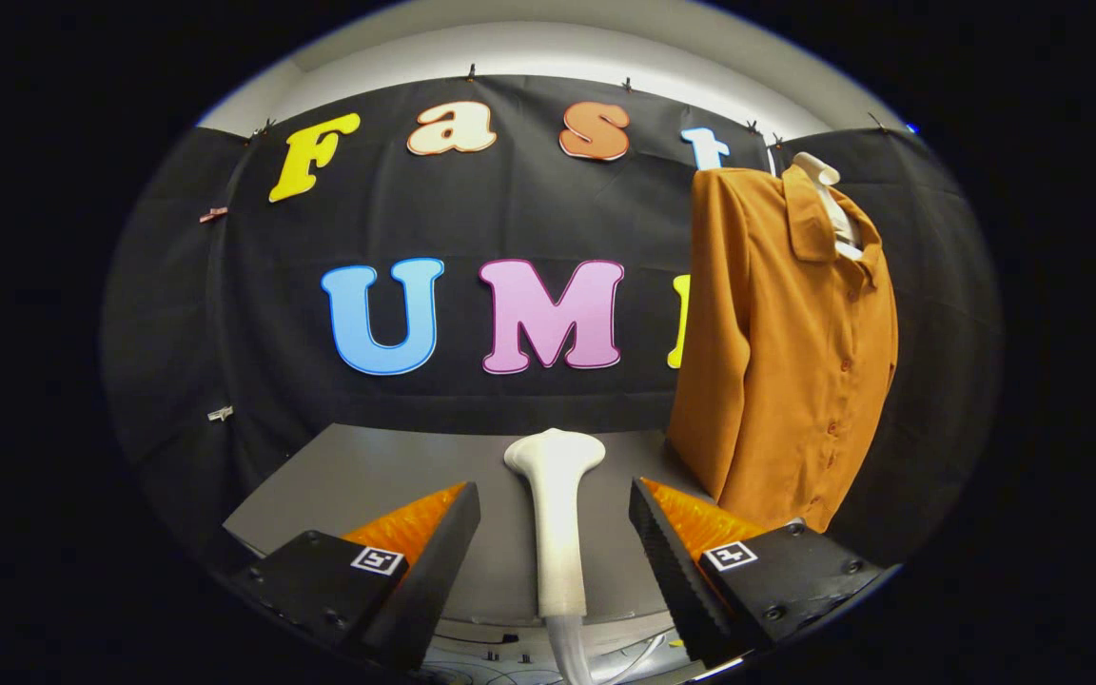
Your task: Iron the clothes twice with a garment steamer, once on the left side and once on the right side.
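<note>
**Steamer waited between spread fingers**

The shirt (786, 342) hung at the desk's (367, 476) right edge. The steamer (556, 514) lay mid-desk between the gripper's (556, 533) wide, untouching fingers. Closing squarely on its handle looked wisest.

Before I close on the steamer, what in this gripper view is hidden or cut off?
- Steamer: lies between the open gripper's fingers, neither touching; its lower handle and hose run out past the table's near edge, so their length is cut off.
- Orange shirt: hangs right of the fingers; its far side and back are turned away, and its hem drops behind the right finger.
- Shirt's support: covered by the shirt, only a white neck shows.
</note>
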Available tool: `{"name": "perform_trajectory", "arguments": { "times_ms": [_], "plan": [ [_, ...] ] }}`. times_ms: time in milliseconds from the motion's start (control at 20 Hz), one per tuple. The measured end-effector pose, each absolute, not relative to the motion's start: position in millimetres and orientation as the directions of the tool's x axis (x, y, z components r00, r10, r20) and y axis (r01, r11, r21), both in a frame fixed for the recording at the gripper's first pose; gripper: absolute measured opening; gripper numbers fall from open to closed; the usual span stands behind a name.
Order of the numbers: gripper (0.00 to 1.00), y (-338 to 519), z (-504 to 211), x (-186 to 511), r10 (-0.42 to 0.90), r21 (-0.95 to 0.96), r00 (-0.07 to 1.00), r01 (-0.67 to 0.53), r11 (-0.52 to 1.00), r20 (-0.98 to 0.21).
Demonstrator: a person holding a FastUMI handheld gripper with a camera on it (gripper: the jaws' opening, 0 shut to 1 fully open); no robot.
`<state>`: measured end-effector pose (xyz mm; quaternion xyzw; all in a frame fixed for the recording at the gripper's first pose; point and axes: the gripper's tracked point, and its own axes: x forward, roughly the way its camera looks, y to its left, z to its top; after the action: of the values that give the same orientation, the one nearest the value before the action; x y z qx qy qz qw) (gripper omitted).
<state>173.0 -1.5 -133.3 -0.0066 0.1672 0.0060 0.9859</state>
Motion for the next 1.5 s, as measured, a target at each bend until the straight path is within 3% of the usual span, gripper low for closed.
{"name": "perform_trajectory", "arguments": {
  "times_ms": [450, 1000, 1150, 1300, 1450, 1500],
  "plan": [
    [0.99, -4.3, -195.6, 219.5, 0.018, -0.029, 0.873, -0.036, 0.999, -0.488],
    [0.96, 0.3, -245.6, 228.8, -0.004, -0.066, 0.767, -0.05, 0.997, -0.641],
    [0.81, -0.9, -248.0, 227.0, -0.015, -0.069, 0.756, -0.04, 0.997, -0.655],
    [0.8, -4.3, -247.5, 226.4, -0.034, -0.077, 0.747, -0.022, 0.997, -0.664],
    [0.48, 1.0, -251.3, 226.0, -0.025, -0.062, 0.744, -0.023, 0.998, -0.667],
    [0.44, 1.5, -247.3, 226.2, -0.022, -0.062, 0.745, -0.026, 0.998, -0.667]
  ]
}}
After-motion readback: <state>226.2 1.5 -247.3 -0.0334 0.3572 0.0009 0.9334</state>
